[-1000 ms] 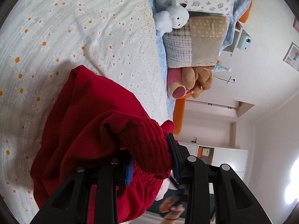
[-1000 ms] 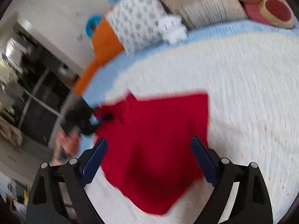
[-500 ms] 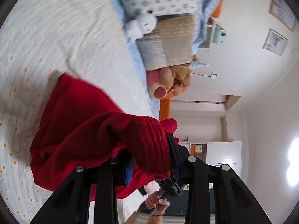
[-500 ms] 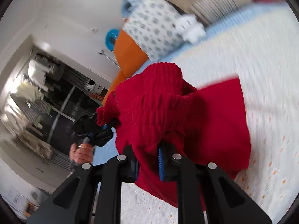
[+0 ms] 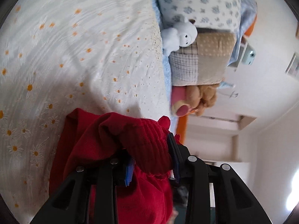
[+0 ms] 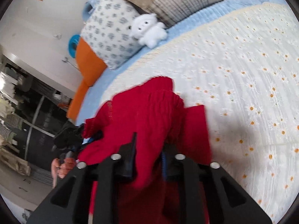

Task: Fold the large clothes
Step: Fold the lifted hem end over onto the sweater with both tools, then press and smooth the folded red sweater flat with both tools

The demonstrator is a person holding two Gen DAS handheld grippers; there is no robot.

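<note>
A red garment [image 5: 93, 149] with a ribbed band hangs bunched over the daisy-print bedspread [image 5: 74, 56]. My left gripper [image 5: 151, 155] is shut on a thick fold of that ribbed band, and red cloth drapes down between its arms. In the right wrist view the same garment [image 6: 149, 108] fills the middle. My right gripper [image 6: 149, 147] has the ribbed band between its pads; its jaws are opening slightly while still pinching the cloth. The left gripper [image 6: 89, 136] and the hand [image 6: 61, 166] that holds it show at the garment's left corner.
Pillows [image 6: 112, 35], a white plush toy [image 6: 147, 28] and a brown teddy bear [image 5: 203, 97] line the head of the bed. An orange bed frame [image 6: 87, 69] runs along the left side. The bedspread [image 6: 243, 74] stretches wide to the right of the garment.
The right gripper went from wide open above the flat garment to closed on its ribbed band. Both grippers lifted the garment, then sank back toward the bed, and the cloth bunched up.
</note>
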